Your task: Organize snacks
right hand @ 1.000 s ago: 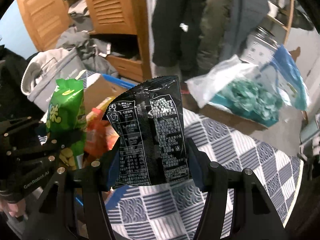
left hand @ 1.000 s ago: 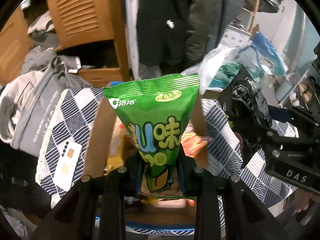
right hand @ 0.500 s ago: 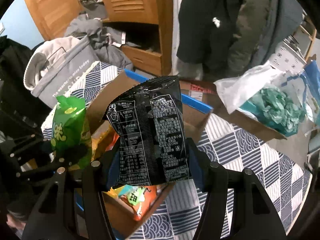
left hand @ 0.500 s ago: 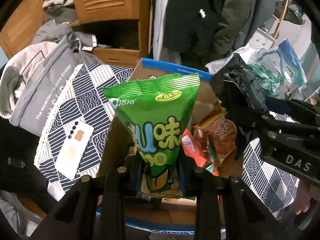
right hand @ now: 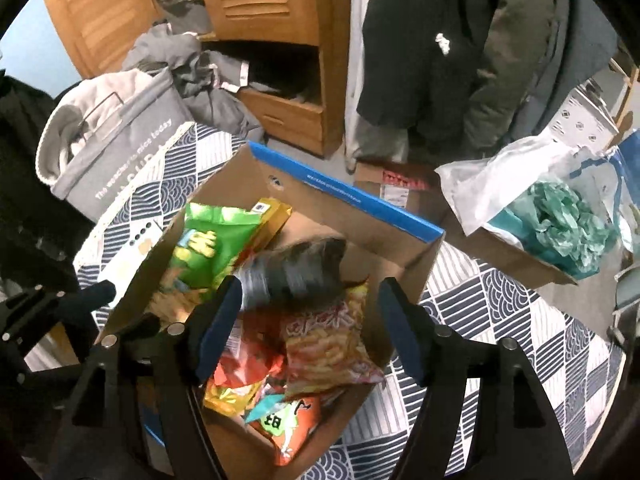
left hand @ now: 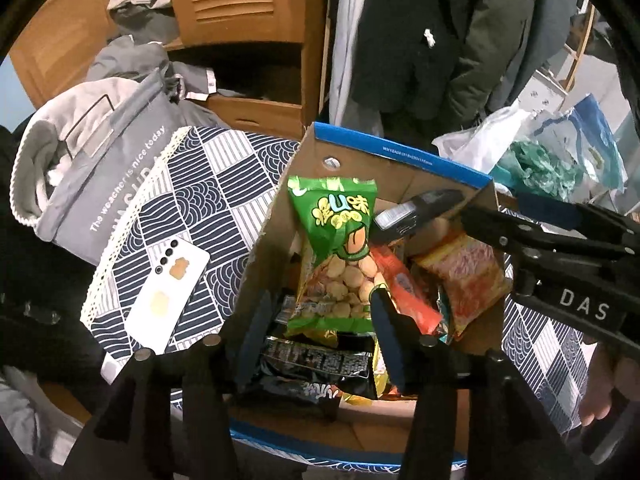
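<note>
An open cardboard box (left hand: 400, 156) with a blue rim stands on the patterned cloth and holds several snack packs. The green snack bag (left hand: 336, 256) lies on top of the pile inside it; it also shows in the right wrist view (right hand: 208, 248). My left gripper (left hand: 316, 336) is open and empty just above the box. The black snack bag (right hand: 296, 272) is blurred, in the air above the orange packs, between the open fingers of my right gripper (right hand: 310, 328). The black bag's end also shows in the left wrist view (left hand: 416, 212).
A white phone (left hand: 168, 296) lies on the blue-and-white cloth (left hand: 216, 188) left of the box. A grey fabric bag (left hand: 100, 176) sits at the far left. A clear plastic bag with teal contents (right hand: 552, 224) stands at the right. A wooden cabinet (right hand: 276, 40) and hanging coats are behind.
Both grippers have moved over the box and opened. The green bag has dropped into the box; the black bag has left the right gripper and is falling.
</note>
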